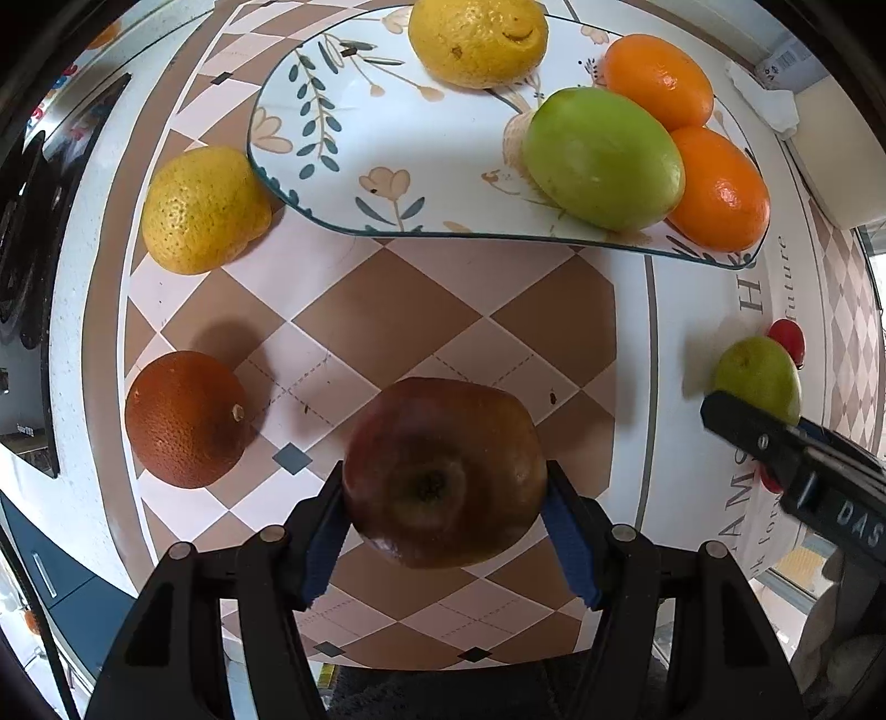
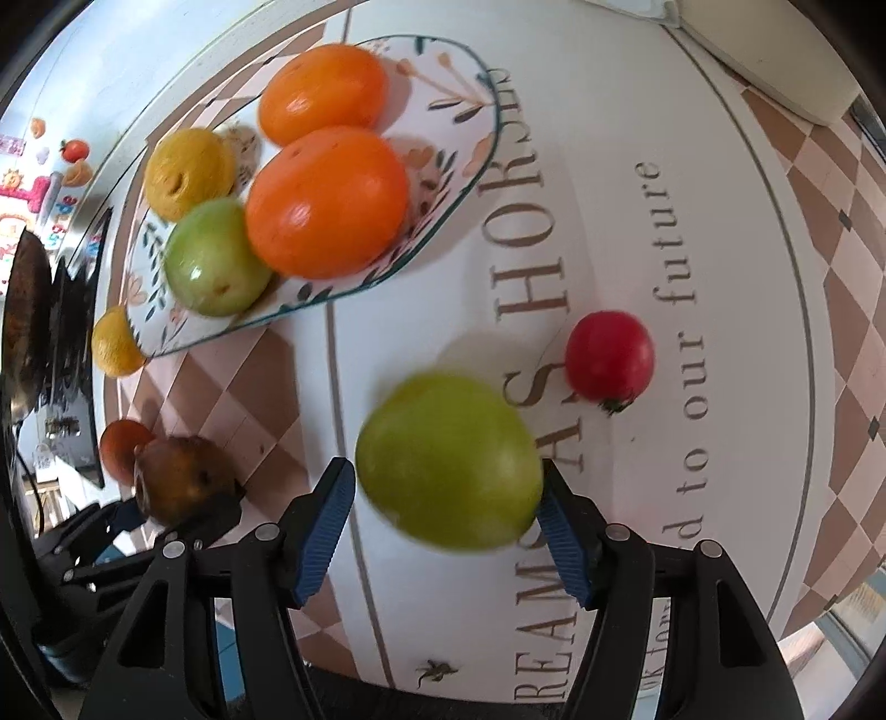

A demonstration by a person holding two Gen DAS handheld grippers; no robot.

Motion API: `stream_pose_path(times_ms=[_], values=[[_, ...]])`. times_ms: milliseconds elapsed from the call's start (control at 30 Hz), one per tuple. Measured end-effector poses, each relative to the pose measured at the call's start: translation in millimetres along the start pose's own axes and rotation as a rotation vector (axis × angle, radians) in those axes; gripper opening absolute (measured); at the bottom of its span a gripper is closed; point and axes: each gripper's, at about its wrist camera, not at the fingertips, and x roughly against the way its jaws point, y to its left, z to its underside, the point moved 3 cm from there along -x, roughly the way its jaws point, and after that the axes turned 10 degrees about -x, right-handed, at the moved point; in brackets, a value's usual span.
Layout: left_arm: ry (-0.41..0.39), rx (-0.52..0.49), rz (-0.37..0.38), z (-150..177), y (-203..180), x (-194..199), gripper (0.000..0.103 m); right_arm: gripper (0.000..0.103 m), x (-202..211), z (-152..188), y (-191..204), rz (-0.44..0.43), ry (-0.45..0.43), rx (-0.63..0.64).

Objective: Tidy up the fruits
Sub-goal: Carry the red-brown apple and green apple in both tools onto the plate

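Your table (image 1: 703,310), covered in a cloth of brown and pink diamonds with a white lettered border, carried everything. On its far side lay the flowered plate (image 1: 354,138), which held a yellow lemon (image 1: 479,39) at the far edge, a green apple (image 1: 603,158) nearer, and two oranges (image 1: 659,80) touching that apple on its right.

Your left gripper (image 1: 446,526) pointed straight down over the checked middle of the cloth. Its blue pads (image 1: 324,545) pressed both sides of a dark red-brown apple (image 1: 443,471), so you had that fruit clamped, near and well apart from the plate. To its left a dark orange (image 1: 185,418) sat on the cloth, apart from the jaws, and farther off a second lemon (image 1: 205,210) lay just beside the plate's left rim, partly under it.

Your right gripper (image 2: 446,529) hung over the lettered border, right of the plate. A yellow-green apple (image 2: 448,459) sat between its fingers. The right pad (image 2: 565,543) met the fruit's side, while a thin gap showed at the left pad, and the fruit was blurred, so you had no firm hold that I could confirm; the jaws stood about half open around it.

Smallest of all, a red tomato (image 2: 609,354) lay on the border just beyond and right of that apple, not touching it or the jaws.
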Motion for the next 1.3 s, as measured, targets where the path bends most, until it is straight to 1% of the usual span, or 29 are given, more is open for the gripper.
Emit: stream_pose_path(times_ms=[100, 167, 200, 300, 333, 367, 467, 567, 667, 733, 800, 867, 933, 1000, 1100, 1167, 1300], values=[[-0.001, -0.002, -0.004, -3.8, -0.8, 1.3, 0.063, 0.069, 1.1, -4.4, 1.0, 0.007, -0.017, 0.009], [0.0, -0.003, -0.006, -5.2, -1.1, 1.1, 0.063, 0.069, 0.5, -4.5, 4.0, 0.023, -0.015, 0.037], [-0.001, -0.003, -0.005, -3.2, -2.1, -3.9, 0.063, 0.069, 0.2, -3.9, 5.1, 0.024, -0.013, 0.046], [-0.003, -0.005, -0.004, -3.7, -3.1, -3.0, 0.063, 0.069, -0.4, -1.7, 7.3, 0.03, -0.014, 0.065], [-0.004, -0.006, -0.004, -4.0, -3.2, -2.2, 0.063, 0.068, 0.0, -0.4, 6.5, 0.031, -0.017, 0.07], [-0.005, -0.006, -0.004, -4.8, -3.9, 0.5, 0.063, 0.063, 0.8, 0.5, 6.6, 0.023, -0.018, 0.074], [-0.015, -0.009, 0.0, -4.1, -4.3, 4.4, 0.063, 0.063, 1.9, 2.3, 9.2, 0.027, -0.017, 0.086], [-0.039, -0.009, 0.013, -4.5, -3.3, 17.4, 0.063, 0.063, 11.0, 2.6, 12.5, 0.006, -0.03, 0.089], [-0.076, 0.008, 0.05, -8.4, 3.4, 41.9, 0.063, 0.063, 29.3, -0.5, 14.2, -0.032, -0.057, 0.079], [-0.112, 0.03, 0.072, -15.7, 12.5, 61.7, 0.063, 0.063, 45.4, -10.3, 17.3, -0.067, -0.084, 0.066], [-0.147, 0.054, 0.077, -29.1, 24.8, 80.4, 0.063, 0.063, 60.6, -25.1, 19.8, -0.095, -0.112, 0.05], [-0.167, 0.068, 0.064, -43.1, 35.7, 89.1, 0.063, 0.063, 73.6, -43.1, 20.9, -0.107, -0.143, 0.039], [-0.177, 0.088, 0.03, -61.4, 49.6, 92.5, 0.063, 0.063, 79.7, -63.9, 21.6, -0.101, -0.17, 0.029], [-0.161, 0.103, 0.013, -77.7, 62.4, 84.8, 0.063, 0.063, 81.1, -86.6, 22.0, -0.089, -0.183, 0.02], [-0.128, 0.114, 0.0, -98.0, 70.9, 72.6, 0.063, 0.063, 76.2, -112.1, 26.8, -0.07, -0.179, 0.02], [-0.11, 0.116, -0.005, -105.4, 71.9, 62.4, 0.063, 0.063, 69.3, -123.9, 30.8, -0.05, -0.172, 0.028], [-0.061, 0.116, 0.009, -118.0, 70.8, 42.3, 0.064, 0.063, 58.2, -133.5, 28.2, -0.028, -0.145, 0.044]])
